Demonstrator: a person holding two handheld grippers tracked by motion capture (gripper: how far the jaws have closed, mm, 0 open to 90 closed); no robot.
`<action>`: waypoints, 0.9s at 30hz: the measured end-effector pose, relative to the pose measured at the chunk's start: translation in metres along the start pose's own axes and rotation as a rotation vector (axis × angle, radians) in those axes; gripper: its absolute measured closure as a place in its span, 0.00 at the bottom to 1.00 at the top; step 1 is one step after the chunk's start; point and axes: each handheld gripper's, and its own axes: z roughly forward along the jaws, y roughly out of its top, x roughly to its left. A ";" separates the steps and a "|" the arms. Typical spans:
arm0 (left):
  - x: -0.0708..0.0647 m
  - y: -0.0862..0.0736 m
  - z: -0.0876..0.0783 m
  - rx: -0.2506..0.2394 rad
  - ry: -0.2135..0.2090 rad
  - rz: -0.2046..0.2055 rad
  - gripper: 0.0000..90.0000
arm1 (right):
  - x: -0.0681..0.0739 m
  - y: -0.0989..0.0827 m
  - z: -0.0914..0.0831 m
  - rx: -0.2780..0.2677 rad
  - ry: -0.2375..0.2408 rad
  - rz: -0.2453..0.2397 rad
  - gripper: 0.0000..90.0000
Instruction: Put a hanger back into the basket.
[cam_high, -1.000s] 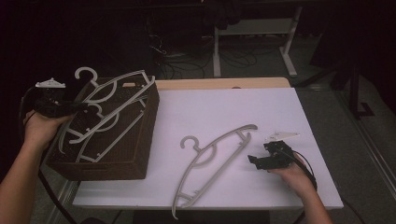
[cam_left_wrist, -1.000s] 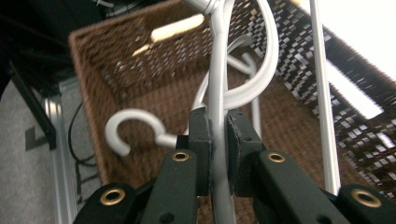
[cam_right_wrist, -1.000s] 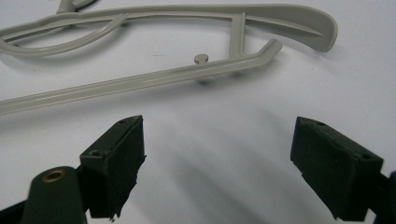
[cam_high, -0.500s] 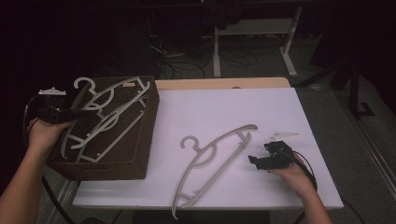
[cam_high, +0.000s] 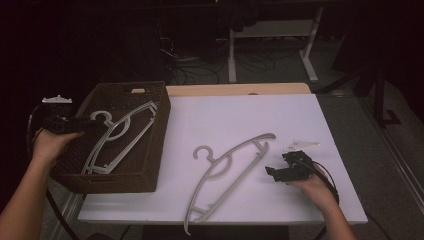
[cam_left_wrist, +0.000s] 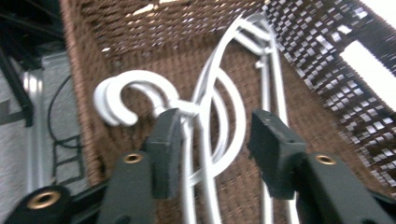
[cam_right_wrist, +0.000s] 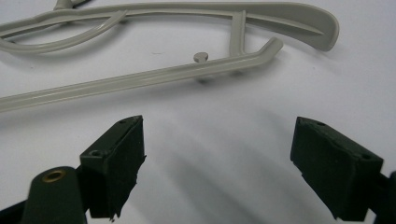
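Setting: dim room; white table (cam_high: 300, 125) with metal frames and cables on the floor beyond it
Basket (cam_high: 150, 165): brown wicker, rectangular; stands on the table's left end, the landmark for all below
Hanger in basket (cam_high: 117, 135): pale plastic; lies flat on the basket floor, hook toward the basket's near-left wall
Left gripper (cam_left_wrist: 212, 140): at the basket's left rim, aimed inward; jaws have just been opening and stand apart, released; the hanger's neck lies between them, one pad close by it, no pad pressing
Second hanger (cam_high: 225, 172): grey; flat on the table, right of the basket and well apart from it
Right gripper (cam_right_wrist: 217, 163): farther right of the basket, just beside the second hanger's end; jaws wide, released, bare table between them
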 end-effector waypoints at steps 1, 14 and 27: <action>-0.002 0.001 0.000 -0.006 -0.009 0.003 0.54 | 0.000 0.000 0.000 0.000 0.000 0.001 0.19; -0.048 0.017 0.002 -0.062 -0.179 0.042 0.32 | 0.000 0.002 -0.002 -0.011 0.004 -0.003 0.19; -0.148 0.035 0.016 -0.106 -0.374 0.130 0.17 | -0.001 0.002 -0.001 -0.010 0.006 0.002 0.20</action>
